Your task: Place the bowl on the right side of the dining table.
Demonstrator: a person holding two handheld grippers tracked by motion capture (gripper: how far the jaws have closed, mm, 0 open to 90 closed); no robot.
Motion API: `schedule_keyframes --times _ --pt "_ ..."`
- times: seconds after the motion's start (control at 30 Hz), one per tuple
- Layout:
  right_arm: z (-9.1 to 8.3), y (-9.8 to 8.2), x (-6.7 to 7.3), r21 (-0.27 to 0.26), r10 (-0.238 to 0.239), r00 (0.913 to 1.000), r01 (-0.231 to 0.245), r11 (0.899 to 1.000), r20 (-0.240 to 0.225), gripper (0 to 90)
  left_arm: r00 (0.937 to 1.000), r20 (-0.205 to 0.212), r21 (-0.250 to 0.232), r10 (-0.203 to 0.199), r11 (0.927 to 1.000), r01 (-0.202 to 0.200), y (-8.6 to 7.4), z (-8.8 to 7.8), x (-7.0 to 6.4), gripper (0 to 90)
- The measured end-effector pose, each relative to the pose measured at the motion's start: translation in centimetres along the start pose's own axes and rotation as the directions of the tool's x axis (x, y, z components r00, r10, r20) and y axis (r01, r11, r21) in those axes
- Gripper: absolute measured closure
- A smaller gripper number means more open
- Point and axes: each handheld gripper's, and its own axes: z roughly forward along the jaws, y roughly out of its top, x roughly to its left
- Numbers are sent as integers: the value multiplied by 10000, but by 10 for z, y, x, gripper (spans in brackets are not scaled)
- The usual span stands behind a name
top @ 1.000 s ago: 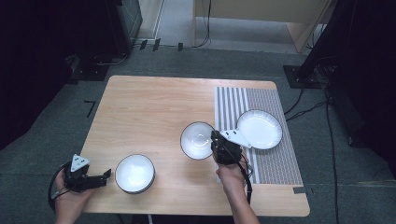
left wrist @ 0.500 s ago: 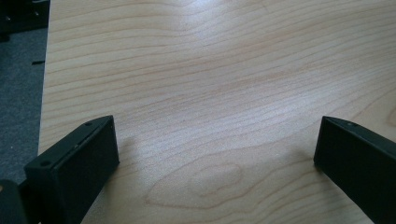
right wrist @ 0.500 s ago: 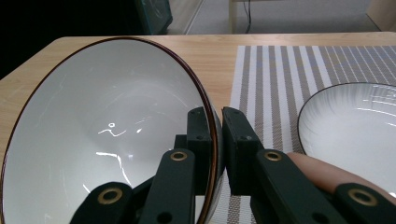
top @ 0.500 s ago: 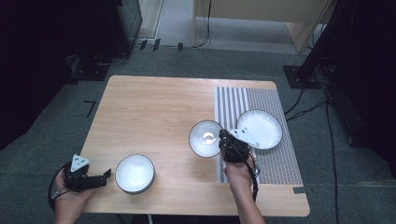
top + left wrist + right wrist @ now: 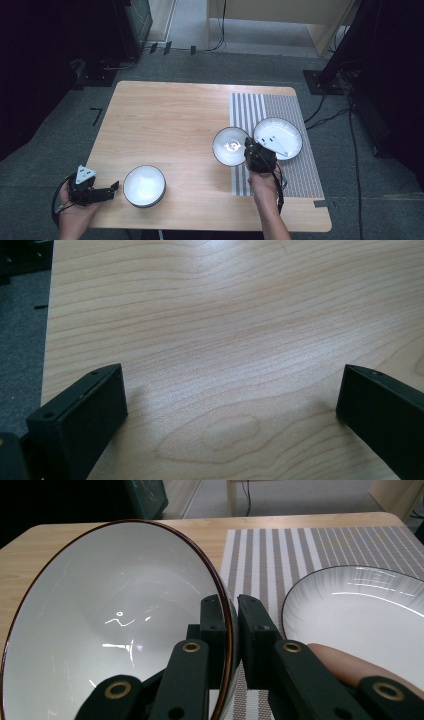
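**Kid:** Jaws first! What are the black jaws of the right gripper (image 5: 231, 630) doing?

**Helper:** They are squeezed tight on the rim of a white bowl with a dark edge (image 5: 115, 625). One jaw is inside the bowl and one is outside, and the thin rim is pinched between them. The bowl is tipped up on its side in that grip.

**Kid:** Where is that bowl on the table (image 5: 170, 115)?

**Helper:** From the high view the bowl (image 5: 231, 146) is over the left edge of the striped mat (image 5: 260, 107), on the right half of the table. The right gripper (image 5: 248, 148) holds it at the side nearest the white plate (image 5: 278, 137). The plate lies on the mat, just beside the bowl.

**Kid:** And the other one?

**Helper:** The left gripper (image 5: 114, 189) is by the near left corner of the table. Its jaws stand wide apart with only bare wood (image 5: 235, 355) between them. They hold nothing.

**Kid:** Is anything close to it?

**Helper:** Yes, a second white bowl (image 5: 144, 185) sits just beside its jaw tips, near the front edge. I can't tell if they touch.
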Motion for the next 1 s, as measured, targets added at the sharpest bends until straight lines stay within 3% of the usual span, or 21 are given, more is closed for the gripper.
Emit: schedule_keyframes --times 0.17,1.0 --pt "0 1 -6 -56 -157 9996 158 9999 226 836 10000 -1 1 10 10000 -10 0 0 0 0" --pt "1 7 -53 -295 267 9937 -236 9993 1088 836 10000 0 0 2 10000 -2 0 0 0 0"
